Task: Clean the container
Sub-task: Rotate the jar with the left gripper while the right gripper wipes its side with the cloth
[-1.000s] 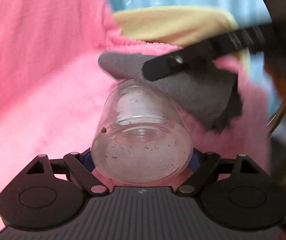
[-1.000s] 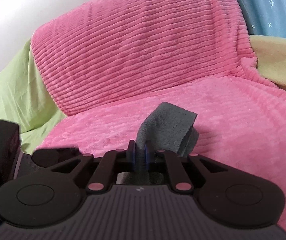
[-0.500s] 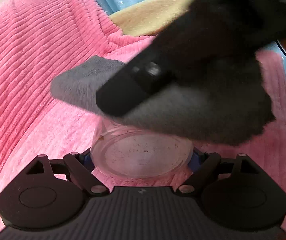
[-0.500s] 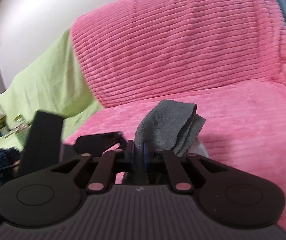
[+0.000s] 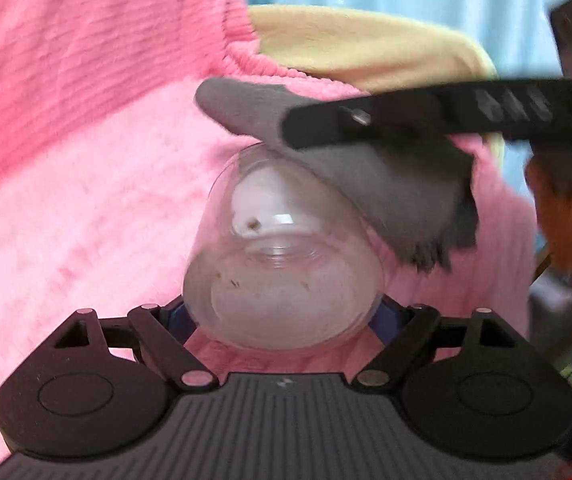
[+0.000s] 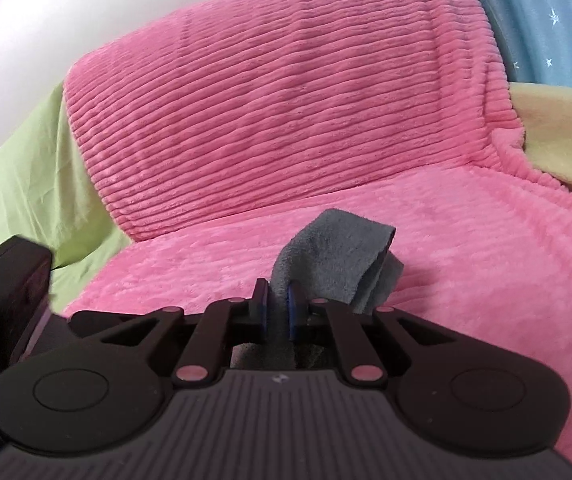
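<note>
In the left wrist view my left gripper (image 5: 283,316) is shut on a clear plastic container (image 5: 281,264), its base toward the camera, with brown specks on its inside. A folded grey cloth (image 5: 386,184) rests against the container's far upper right rim. The right gripper's black finger (image 5: 426,118) reaches in from the right, clamped on that cloth. In the right wrist view my right gripper (image 6: 277,306) is shut on the grey cloth (image 6: 338,252), which sticks up and folds over to the right. The container is hidden there.
A pink ribbed blanket (image 6: 286,92) covers a sofa seat and backrest. A green sheet (image 6: 25,184) lies at the left, a yellow cover (image 5: 366,48) and a blue starred curtain (image 6: 558,20) behind. The left gripper's black body (image 6: 5,292) shows at the left edge.
The right gripper with the cloth has pulled back from close over the container to its far upper rim. The container has tilted, so its side wall and inside show again.
</note>
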A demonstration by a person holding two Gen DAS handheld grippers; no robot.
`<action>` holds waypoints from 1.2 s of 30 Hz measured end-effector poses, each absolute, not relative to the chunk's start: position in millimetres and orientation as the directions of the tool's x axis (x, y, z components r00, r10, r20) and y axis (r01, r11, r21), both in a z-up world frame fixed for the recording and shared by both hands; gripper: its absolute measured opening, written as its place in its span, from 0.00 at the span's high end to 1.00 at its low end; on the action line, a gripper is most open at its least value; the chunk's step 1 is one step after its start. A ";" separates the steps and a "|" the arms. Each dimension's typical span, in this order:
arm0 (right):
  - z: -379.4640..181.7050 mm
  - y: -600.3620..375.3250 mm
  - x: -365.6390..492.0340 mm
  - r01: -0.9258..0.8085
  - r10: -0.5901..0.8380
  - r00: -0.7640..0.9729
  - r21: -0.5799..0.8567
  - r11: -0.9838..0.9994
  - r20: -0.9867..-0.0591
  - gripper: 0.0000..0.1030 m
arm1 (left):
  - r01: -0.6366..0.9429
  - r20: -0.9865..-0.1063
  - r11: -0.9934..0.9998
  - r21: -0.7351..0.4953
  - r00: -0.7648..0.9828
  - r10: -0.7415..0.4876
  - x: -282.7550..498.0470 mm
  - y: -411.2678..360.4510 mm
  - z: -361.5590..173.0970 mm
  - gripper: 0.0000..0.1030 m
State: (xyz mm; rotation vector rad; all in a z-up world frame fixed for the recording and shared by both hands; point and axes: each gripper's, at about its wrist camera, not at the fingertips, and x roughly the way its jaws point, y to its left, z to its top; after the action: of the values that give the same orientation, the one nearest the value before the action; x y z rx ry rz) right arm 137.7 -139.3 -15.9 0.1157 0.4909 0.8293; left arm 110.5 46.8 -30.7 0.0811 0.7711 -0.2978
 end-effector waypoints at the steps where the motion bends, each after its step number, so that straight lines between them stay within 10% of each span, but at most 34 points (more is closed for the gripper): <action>1: -15.0 -140.1 136.5 -0.679 0.732 0.568 0.288 0.675 -0.377 0.93 | 0.298 -0.694 0.954 -0.016 0.684 -0.225 105.8 43.3 -31.5 0.17; 9: -6.0 -150.0 117.5 -0.770 0.837 0.419 0.351 0.533 -0.352 0.92 | 0.333 -0.594 0.828 0.451 0.804 0.001 83.3 5.7 -45.2 0.18; 27: -24.8 -150.5 147.2 -0.618 0.718 0.586 0.366 0.695 -0.375 0.94 | 0.346 -0.608 0.832 0.434 0.794 -0.014 67.6 9.5 -48.2 0.23; 36: -25.7 -154.9 145.9 -0.619 0.725 0.567 0.378 0.688 -0.392 0.92 | 0.311 -0.673 0.950 0.015 0.706 -0.221 83.9 44.8 -30.3 0.17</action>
State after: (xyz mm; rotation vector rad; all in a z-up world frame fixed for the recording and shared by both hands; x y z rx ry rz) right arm 145.9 -154.9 -25.7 0.2067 0.5543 0.7965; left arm 83.9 44.8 -30.3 0.1314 0.7292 -0.2964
